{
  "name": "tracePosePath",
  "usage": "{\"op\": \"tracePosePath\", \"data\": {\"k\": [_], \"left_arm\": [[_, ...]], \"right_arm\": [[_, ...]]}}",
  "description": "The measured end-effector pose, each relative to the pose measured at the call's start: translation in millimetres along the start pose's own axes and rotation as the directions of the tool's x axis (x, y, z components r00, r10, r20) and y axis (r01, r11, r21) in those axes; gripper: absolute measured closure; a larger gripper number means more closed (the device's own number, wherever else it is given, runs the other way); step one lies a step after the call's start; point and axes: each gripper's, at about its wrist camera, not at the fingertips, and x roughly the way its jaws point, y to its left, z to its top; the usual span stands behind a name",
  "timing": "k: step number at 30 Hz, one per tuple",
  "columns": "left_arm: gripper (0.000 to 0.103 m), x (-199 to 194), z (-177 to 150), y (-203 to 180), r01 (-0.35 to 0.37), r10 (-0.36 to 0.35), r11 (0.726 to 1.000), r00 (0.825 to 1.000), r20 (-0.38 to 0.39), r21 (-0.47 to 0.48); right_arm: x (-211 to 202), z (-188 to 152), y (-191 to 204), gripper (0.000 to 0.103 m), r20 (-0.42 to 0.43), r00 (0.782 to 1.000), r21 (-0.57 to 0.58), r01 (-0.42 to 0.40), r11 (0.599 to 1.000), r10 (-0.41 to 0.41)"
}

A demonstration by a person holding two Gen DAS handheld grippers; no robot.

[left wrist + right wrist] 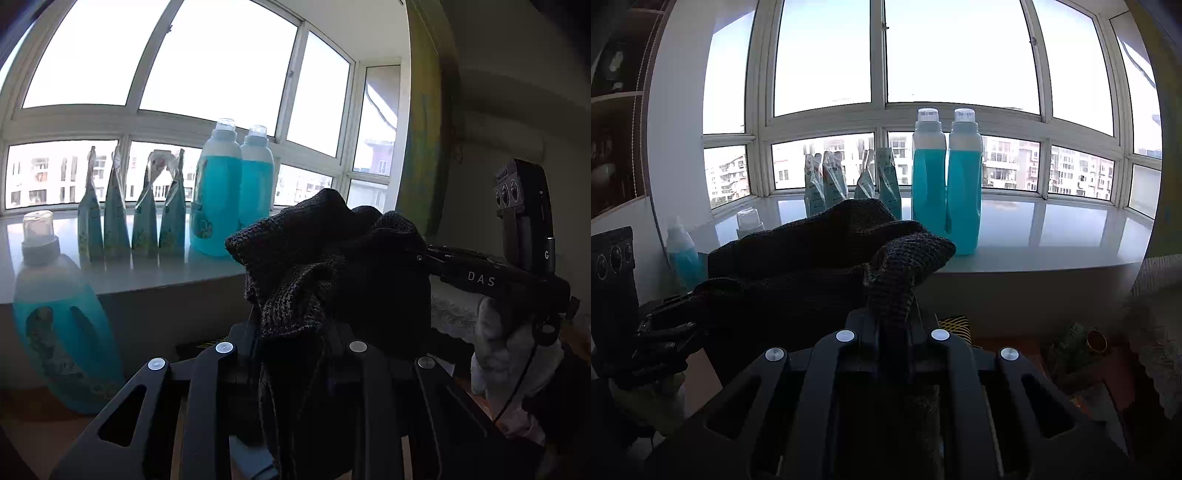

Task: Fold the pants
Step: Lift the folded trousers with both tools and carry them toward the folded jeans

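Observation:
Dark knit pants (325, 258) bunch up in front of the left wrist camera, pinched between the jaws of my left gripper (291, 325), which is shut on the fabric. From the right, my right gripper (417, 258) reaches in and grips the same bundle, held by a gloved hand (506, 343). In the right wrist view the pants (812, 258) stretch leftward from my right gripper (890, 317), shut on a fold that sticks up. My left gripper (679, 317) holds the far end at lower left. The fingertips are hidden by cloth.
A white windowsill (1052, 236) runs across ahead. On it stand two tall bottles of blue liquid (945, 184), several refill pouches (133, 214) and a closer blue bottle (62, 325). Dark shelves (613, 110) stand at far left. Small items lie on a reddish surface (1082, 347).

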Motion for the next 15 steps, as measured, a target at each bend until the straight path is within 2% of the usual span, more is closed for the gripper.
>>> {"op": "tracePosePath", "data": {"k": [6,12,15], "left_arm": [[0.079,77.3,-25.2,32.7,-0.071,0.072,0.997,0.994,-0.085,0.015],[0.079,126.1,-40.1,68.4,-0.106,0.097,0.993,0.981,-0.166,-0.048],[0.079,138.8,-46.7,69.9,-0.126,0.121,0.992,0.972,-0.202,-0.011]], "right_arm": [[99.5,-17.8,-31.2,0.092,-0.099,0.995,0.005,0.021,1.000,-0.020],[175.0,-31.0,-56.3,0.092,-0.192,0.981,0.059,0.011,0.998,0.000],[197.1,-40.4,-63.3,0.081,-0.244,0.968,0.073,0.071,0.995,-0.051]]}}
